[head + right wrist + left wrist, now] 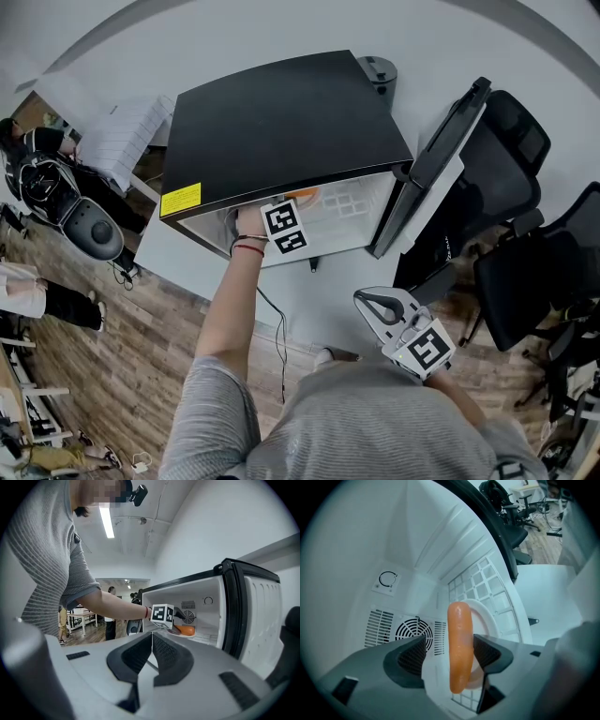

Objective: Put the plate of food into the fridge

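Mini fridge (281,122), black top, stands with its door (441,159) swung wide open. My left arm reaches into the fridge cavity. Left gripper (449,641): jaws spread wide, pads not pressing on anything. Sighting along them, the white plate (485,613) lies flat on the fridge's white wire shelf (487,583), near the middle of the cavity and short of the back wall. One orange sausage (458,648) lies on the plate, and in the left gripper view it lines up in the gap between the two jaws. It runs close by the right-hand pad there; I cannot tell whether it touches. On the fridge's back wall, a round fan grille (411,629) sits low, flanked by slotted vents, with a thermostat dial (387,579) above it. Right gripper (151,641): jaws closed pad against pad, nothing between them. I hold it outside the fridge, out in front of the open doorway and roughly level, aimed toward the interior. From there the plate with the sausage shows just past my left gripper's marker cube (162,615), inside the fridge. Black office chairs (525,234) stand beyond the open door.
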`<action>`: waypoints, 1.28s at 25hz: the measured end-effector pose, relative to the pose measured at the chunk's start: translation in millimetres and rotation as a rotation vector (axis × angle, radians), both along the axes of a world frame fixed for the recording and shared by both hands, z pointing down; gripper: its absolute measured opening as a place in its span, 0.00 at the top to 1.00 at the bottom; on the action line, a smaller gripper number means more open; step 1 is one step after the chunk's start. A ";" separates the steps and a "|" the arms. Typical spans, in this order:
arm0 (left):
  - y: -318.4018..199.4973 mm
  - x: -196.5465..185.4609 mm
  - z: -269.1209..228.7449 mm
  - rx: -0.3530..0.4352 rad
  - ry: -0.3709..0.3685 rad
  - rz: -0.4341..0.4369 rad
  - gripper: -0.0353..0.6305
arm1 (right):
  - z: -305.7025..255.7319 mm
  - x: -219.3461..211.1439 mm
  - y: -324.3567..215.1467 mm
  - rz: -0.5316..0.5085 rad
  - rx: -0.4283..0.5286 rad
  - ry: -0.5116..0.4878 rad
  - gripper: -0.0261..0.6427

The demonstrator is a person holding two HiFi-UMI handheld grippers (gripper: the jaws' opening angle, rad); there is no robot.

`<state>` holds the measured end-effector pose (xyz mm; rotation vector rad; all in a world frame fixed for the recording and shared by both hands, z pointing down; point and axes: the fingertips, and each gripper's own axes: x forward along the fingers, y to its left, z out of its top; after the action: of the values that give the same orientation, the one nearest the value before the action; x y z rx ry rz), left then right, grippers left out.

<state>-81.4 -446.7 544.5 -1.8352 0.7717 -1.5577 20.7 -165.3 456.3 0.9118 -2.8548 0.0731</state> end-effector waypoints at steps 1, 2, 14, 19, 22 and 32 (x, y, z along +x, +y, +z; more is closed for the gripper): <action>0.1 0.3 -1.1 0.007 0.007 -0.002 0.49 | 0.4 0.0 -0.3 -0.001 0.001 0.001 0.94; 0.3 0.4 -1.4 0.014 0.014 -0.003 0.49 | 1.0 -0.2 -0.5 -0.003 0.001 0.001 0.94; 5.5 -0.7 -13.2 0.041 -0.038 0.030 0.49 | -0.1 -2.9 0.5 -0.014 0.003 0.001 0.94; 16.3 6.7 -28.3 0.092 -0.030 0.049 0.49 | -3.8 -6.4 3.7 -0.023 0.010 -0.002 0.94; 22.1 7.6 -31.3 0.105 -0.027 0.045 0.49 | -4.0 -7.9 4.9 -0.029 0.014 -0.004 0.94; 44.9 6.9 -34.6 0.108 -0.016 0.054 0.49 | -5.1 -11.5 8.5 -0.027 0.015 -0.009 0.94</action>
<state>-74.5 -401.8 509.8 -1.7489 0.7771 -1.4664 9.2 -156.7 451.2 0.8773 -2.8795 0.0531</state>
